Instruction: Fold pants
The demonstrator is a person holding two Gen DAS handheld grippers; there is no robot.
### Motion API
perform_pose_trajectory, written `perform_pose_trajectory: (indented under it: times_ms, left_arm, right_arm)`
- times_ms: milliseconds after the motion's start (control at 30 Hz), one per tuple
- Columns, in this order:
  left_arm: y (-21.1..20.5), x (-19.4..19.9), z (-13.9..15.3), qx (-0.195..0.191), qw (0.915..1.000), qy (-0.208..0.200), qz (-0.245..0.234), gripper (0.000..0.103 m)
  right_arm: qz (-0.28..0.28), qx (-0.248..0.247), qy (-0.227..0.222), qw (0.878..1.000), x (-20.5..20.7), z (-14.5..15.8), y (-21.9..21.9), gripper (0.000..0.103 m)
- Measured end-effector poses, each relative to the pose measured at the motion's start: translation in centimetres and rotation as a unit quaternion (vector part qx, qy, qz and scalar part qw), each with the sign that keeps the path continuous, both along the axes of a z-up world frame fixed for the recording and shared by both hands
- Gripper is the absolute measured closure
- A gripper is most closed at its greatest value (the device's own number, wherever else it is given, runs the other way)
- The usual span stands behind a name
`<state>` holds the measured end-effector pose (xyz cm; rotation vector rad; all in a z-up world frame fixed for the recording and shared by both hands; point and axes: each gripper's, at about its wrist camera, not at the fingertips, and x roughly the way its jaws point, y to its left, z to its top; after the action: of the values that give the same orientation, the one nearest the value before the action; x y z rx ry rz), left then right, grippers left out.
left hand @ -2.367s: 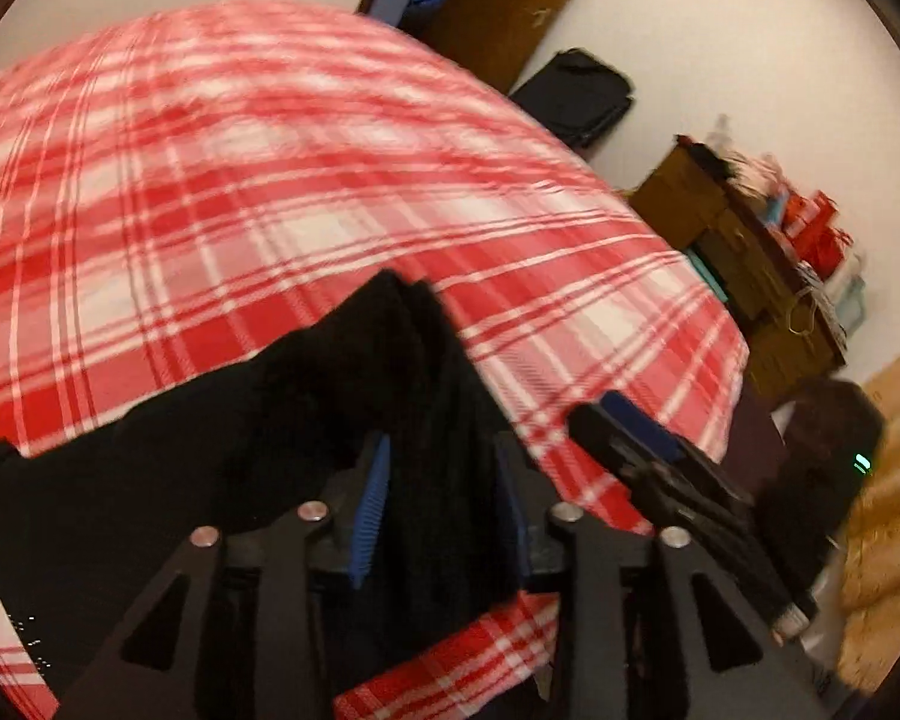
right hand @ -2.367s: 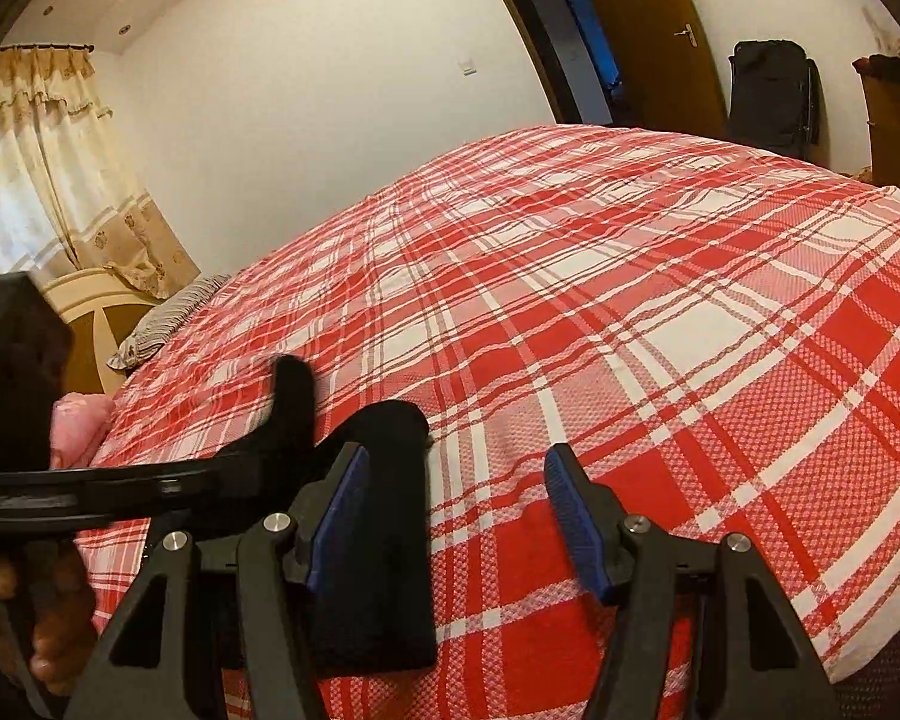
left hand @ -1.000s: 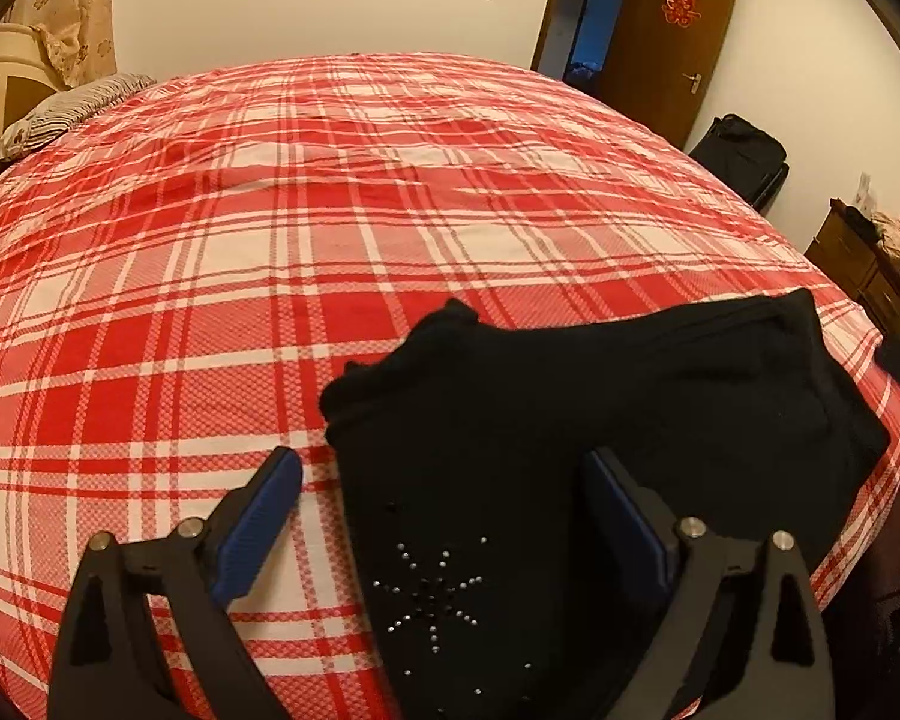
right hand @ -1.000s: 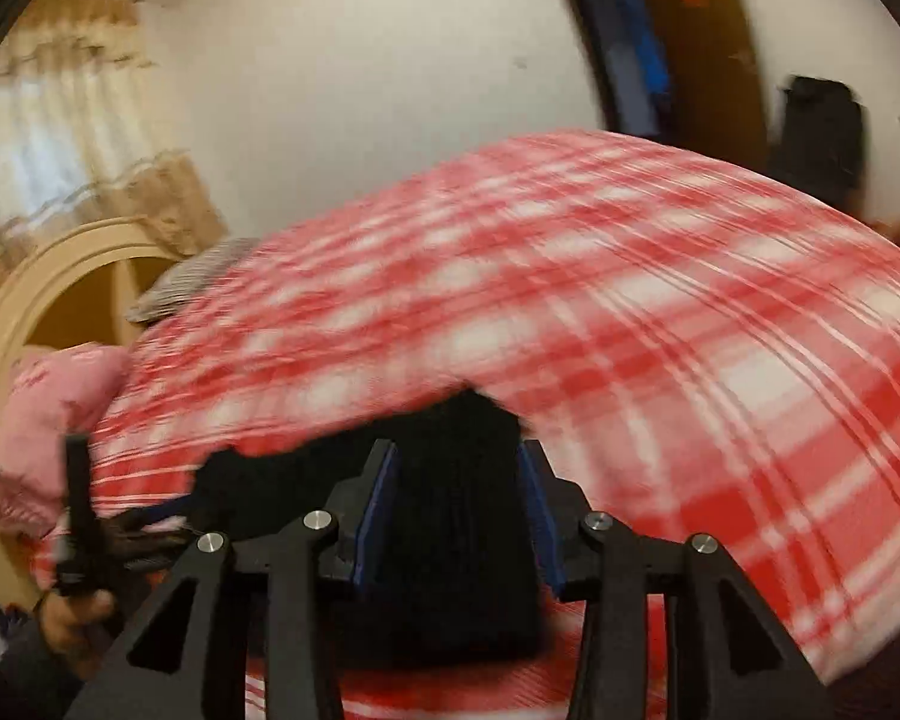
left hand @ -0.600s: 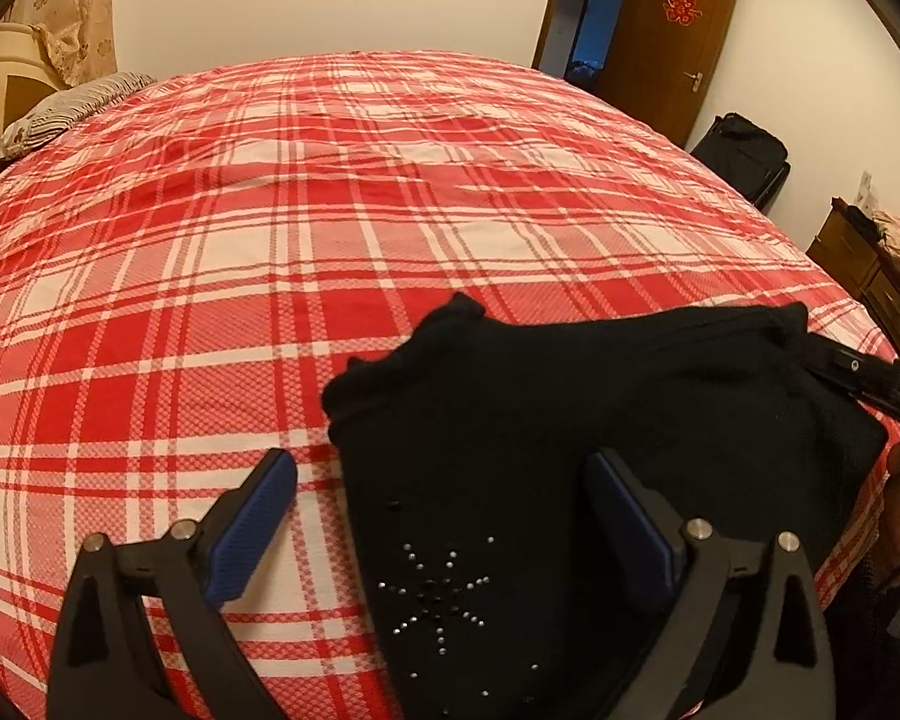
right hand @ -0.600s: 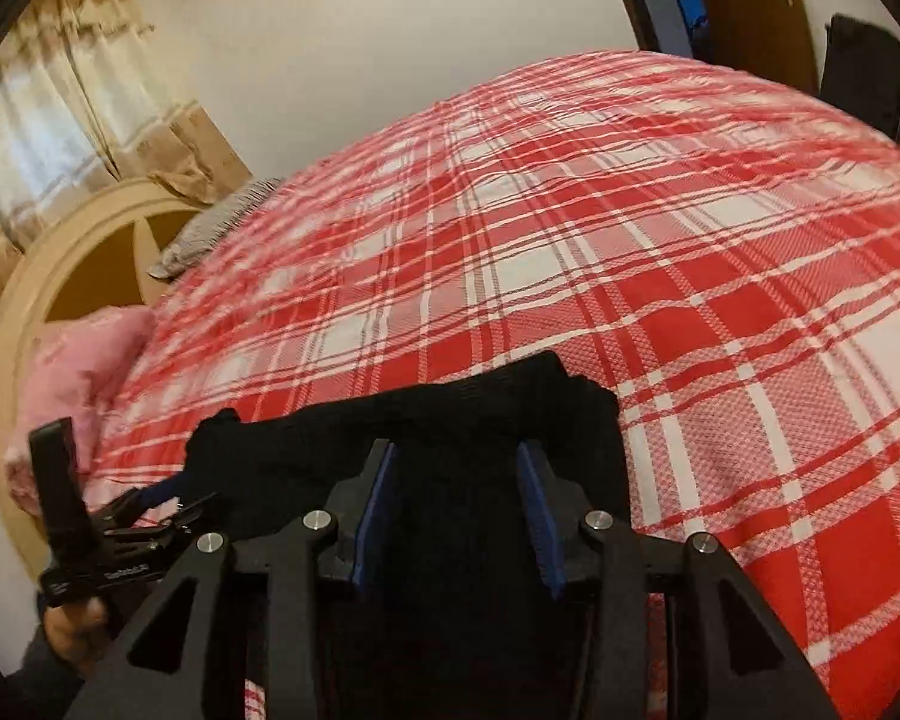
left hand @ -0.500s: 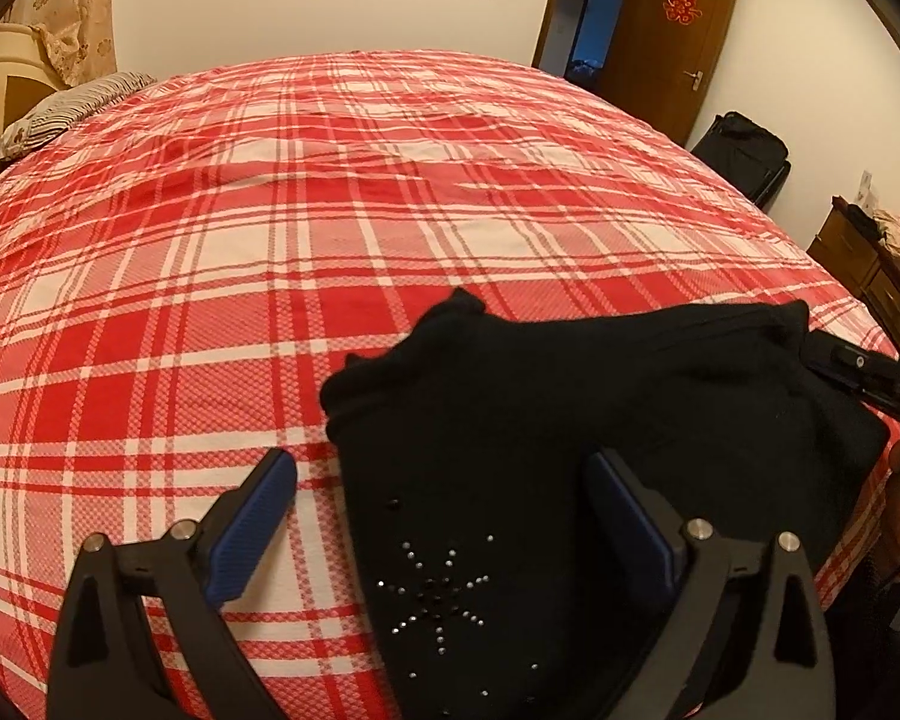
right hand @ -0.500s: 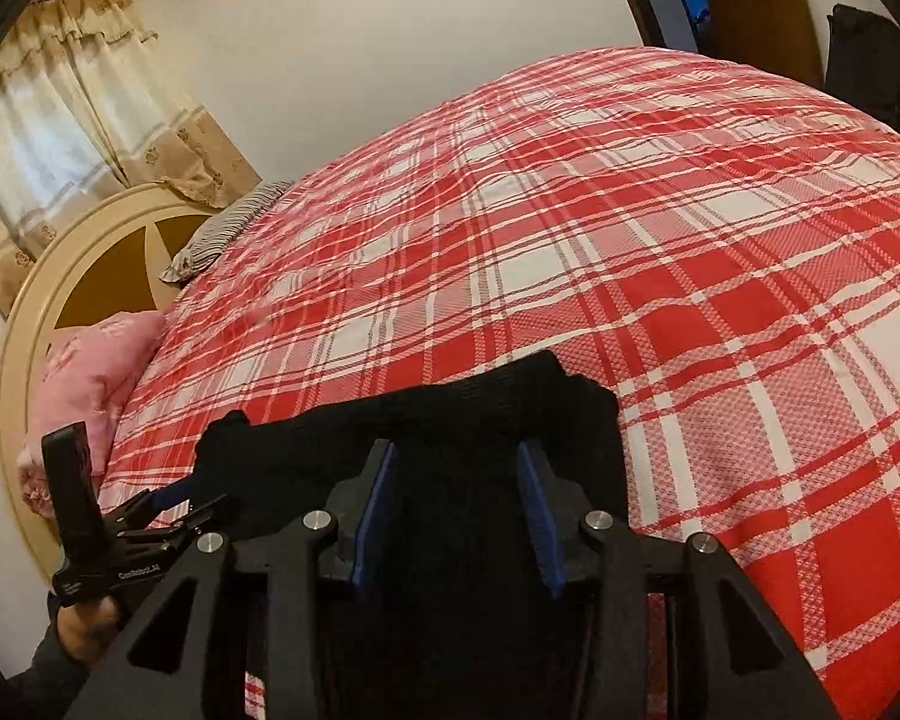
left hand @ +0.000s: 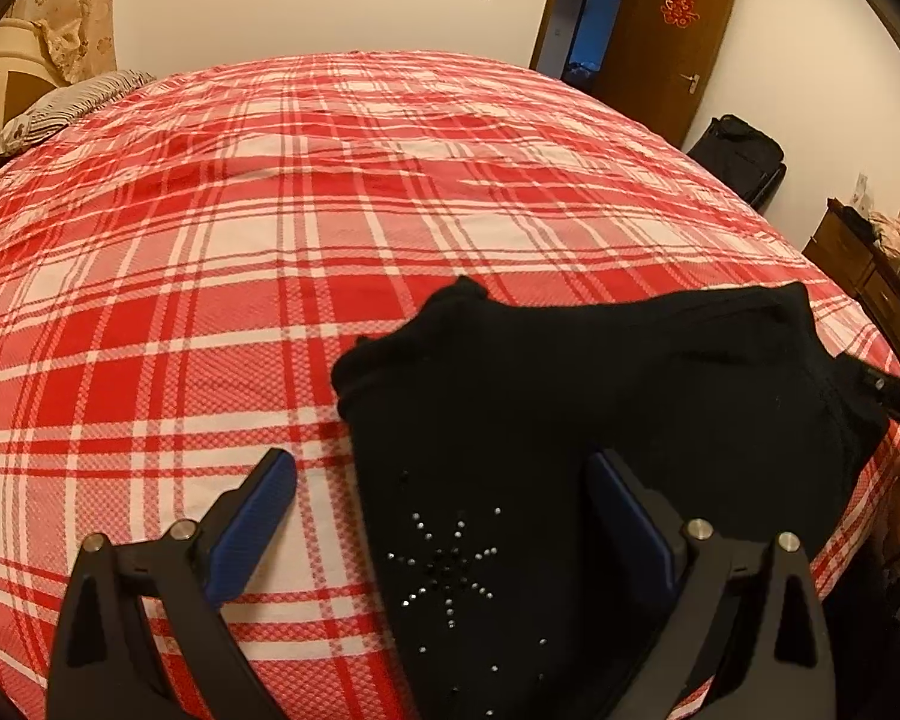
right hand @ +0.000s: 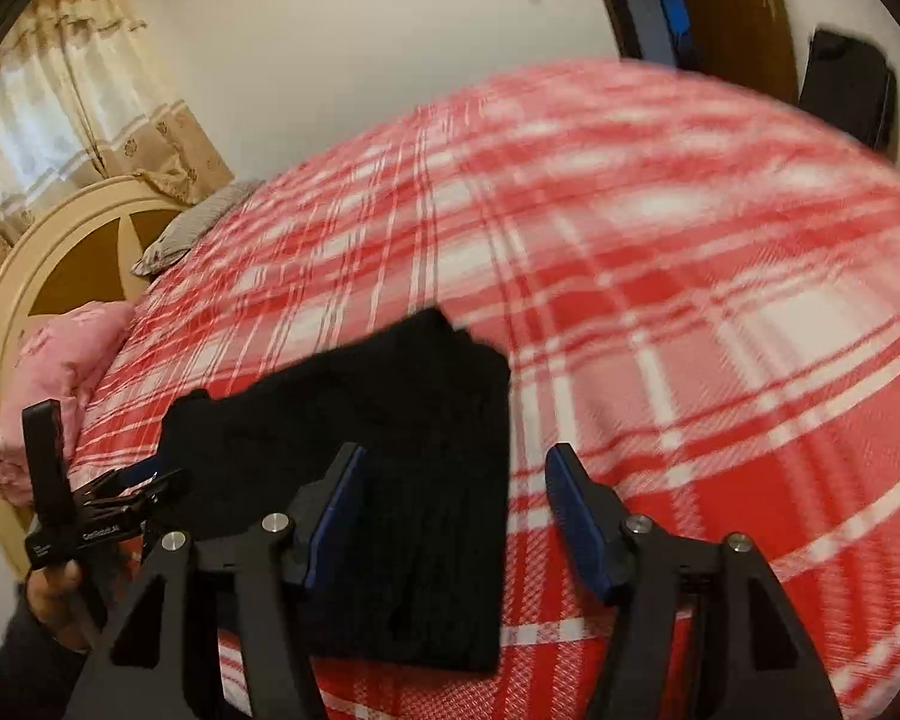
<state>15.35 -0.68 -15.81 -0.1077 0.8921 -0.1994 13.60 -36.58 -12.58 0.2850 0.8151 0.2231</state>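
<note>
Black pants (left hand: 570, 408) lie folded on the near edge of the plaid bed (left hand: 270, 210), long axis left-right. Left gripper (left hand: 444, 516) and right gripper (right hand: 450, 498) both hover with jaws wide open, gripping nothing, one over each end of the pants.

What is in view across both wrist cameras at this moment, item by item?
pants: 1, black with a stud star, folded, at the near edge of the bed
bedspread: 1, red and white plaid, covers the bed
pillow: 1, striped grey, far left corner of the bed
pink bedding: 1, pink, beside the headboard
headboard: 1, cream and brown, round, at the head of the bed
curtain: 1, beige patterned, behind the headboard
door: 1, brown with a red ornament, open, far wall
bag: 1, black, on the floor by the door
dresser: 1, brown, cluttered, right of the bed
left gripper: 1, black with blue pads, open over the pants
right gripper: 1, same, open over the pants
</note>
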Motion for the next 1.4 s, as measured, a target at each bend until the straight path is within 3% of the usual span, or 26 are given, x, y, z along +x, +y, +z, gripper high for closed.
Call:
perform_pose_trajectory:
  times_ms: [100, 233, 400, 533, 733, 900, 1033, 1233, 1400]
  left_arm:
    - [-0.1, 0.2, -0.3, 0.001, 1.0000, -0.001, -0.002, 0.000]
    - [-0.3, 0.3, -0.5, 0.003, 0.9999, -0.008, -0.006, 0.000]
    - [-0.1, 0.3, -0.5, 0.002, 0.9998, -0.006, -0.017, 0.000]
    - [0.0, 0.2, -0.7, -0.001, 0.9997, -0.009, -0.024, 0.000]
    - [-0.4, 1.1, -0.7, -0.009, 0.9994, -0.010, -0.033, 0.000]
    - [0.2, 0.5, -0.7, -0.023, 0.9984, -0.014, -0.051, 0.002]
    - [0.5, 0.5, -0.8, -0.028, 0.9982, -0.013, -0.052, 0.002]
    - [0.2, 0.6, -0.8, -0.017, 0.9983, -0.015, -0.053, 0.000]
    - [-0.1, 0.7, -1.0, -0.013, 0.9985, -0.016, -0.050, 0.000]
  right_arm:
    - [-0.003, -0.010, -0.003, 1.000, 0.2, -0.1, 0.3, 0.040]
    - [0.005, 0.020, -0.005, 1.000, 0.1, 0.0, 0.0, 0.040]
    - [-0.004, 0.022, 0.012, 1.000, 0.8, -0.5, -0.6, 0.053]
    - [0.005, 0.053, 0.008, 0.999, 1.0, -0.6, -1.0, 0.057]
    - [0.008, 0.044, 0.014, 0.999, 2.0, -1.2, -0.5, 0.059]
    - [0.017, 0.057, 0.017, 0.998, 1.5, -1.0, -1.1, 0.067]
    - [0.014, 0.041, 0.021, 0.999, 1.3, -0.5, -1.1, 0.065]
    - [0.016, -0.006, 0.009, 1.000, 0.7, -0.1, -0.7, 0.053]
    - [0.034, 0.040, 0.047, 0.998, 2.4, -1.3, -0.6, 0.052]
